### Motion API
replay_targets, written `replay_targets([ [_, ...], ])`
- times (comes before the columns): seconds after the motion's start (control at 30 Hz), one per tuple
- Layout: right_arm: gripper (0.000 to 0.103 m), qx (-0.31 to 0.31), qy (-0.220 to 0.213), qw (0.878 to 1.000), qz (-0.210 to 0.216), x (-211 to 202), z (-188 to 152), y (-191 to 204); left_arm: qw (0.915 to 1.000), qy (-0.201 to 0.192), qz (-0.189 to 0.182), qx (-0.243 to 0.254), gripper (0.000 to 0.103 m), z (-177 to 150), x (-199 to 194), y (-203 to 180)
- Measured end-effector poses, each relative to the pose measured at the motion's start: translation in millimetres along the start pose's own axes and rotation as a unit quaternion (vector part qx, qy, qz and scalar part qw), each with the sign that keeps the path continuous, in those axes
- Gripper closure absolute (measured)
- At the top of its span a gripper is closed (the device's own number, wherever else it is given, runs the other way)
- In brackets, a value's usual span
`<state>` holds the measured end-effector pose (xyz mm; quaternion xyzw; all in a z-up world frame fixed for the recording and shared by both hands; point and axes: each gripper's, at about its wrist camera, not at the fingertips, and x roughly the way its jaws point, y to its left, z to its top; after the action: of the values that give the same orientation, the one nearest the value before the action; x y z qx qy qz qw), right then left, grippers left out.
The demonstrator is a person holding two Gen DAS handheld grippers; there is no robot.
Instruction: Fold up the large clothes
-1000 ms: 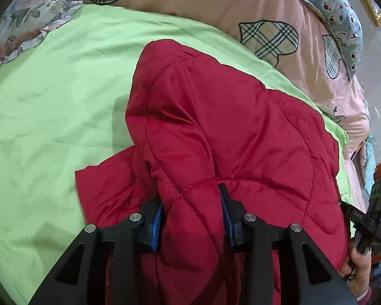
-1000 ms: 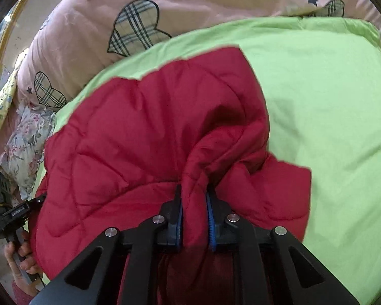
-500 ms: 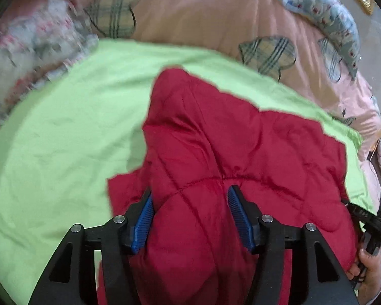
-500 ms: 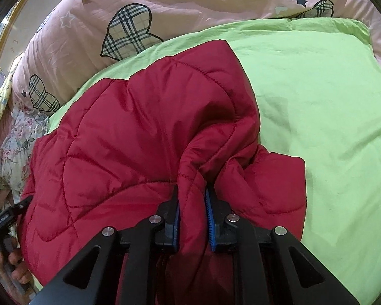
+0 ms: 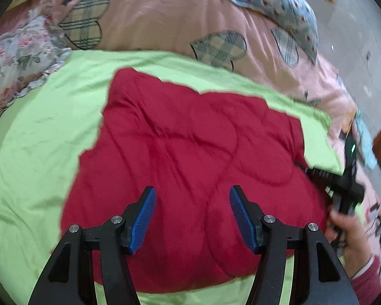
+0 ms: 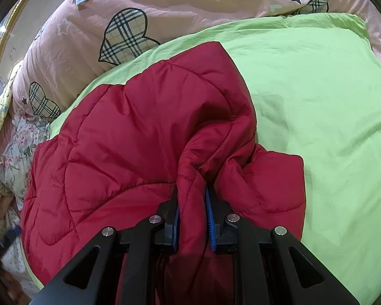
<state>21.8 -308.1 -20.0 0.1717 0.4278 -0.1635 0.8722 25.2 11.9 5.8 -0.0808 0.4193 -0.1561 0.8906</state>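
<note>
A red quilted jacket (image 5: 190, 152) lies folded on a lime green sheet (image 5: 38, 139). My left gripper (image 5: 192, 216) is open just above the jacket's near part, its blue pads apart and holding nothing. In the right wrist view the jacket (image 6: 139, 139) bunches up into a ridge, and my right gripper (image 6: 192, 213) is shut on that fold of red fabric. A loose flap of the jacket lies to the right of it. The right gripper also shows in the left wrist view (image 5: 343, 185), held by a hand at the jacket's right edge.
A pink quilt with plaid hearts (image 5: 165, 20) is heaped behind the green sheet, also in the right wrist view (image 6: 165, 5). A floral cloth (image 5: 15, 58) lies at the left. A blue patterned pillow (image 5: 279, 5) sits at the back right.
My left gripper has opened and let go of the jacket, then pulled back; the fabric has dropped flat. My right gripper keeps its hold on the fold.
</note>
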Motion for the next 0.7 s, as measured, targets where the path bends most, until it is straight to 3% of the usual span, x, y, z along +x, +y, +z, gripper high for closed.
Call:
replay_targets([
  [0.1,0.084,0.007,-0.003,1.000,-0.004,-9.2,-0.5,0.3,0.9993,0.019,0.027,0.020,0.041,-7.3,20.1,-6.8],
  [0.3,0.052,-0.021,-0.050,0.998,-0.022,-61.7,-15.5,17.6,0.9993,0.029,0.020,0.010,0.038,-0.5,39.7,-1.4],
  [0.43,0.047,-0.075,-0.097,0.992,-0.019,-100.7,-39.0,47.4,0.9992,0.029,0.022,0.012,0.038,1.0,42.6,-0.9],
  [0.53,0.044,-0.110,-0.063,0.992,0.002,-91.1,-51.6,66.8,0.9991,0.029,0.027,0.012,0.038,-1.2,45.3,-3.7],
  [0.7,0.044,-0.123,-0.014,0.992,-0.026,-53.9,-69.1,68.9,0.9988,0.031,0.034,0.013,0.038,-2.5,42.5,-7.8],
])
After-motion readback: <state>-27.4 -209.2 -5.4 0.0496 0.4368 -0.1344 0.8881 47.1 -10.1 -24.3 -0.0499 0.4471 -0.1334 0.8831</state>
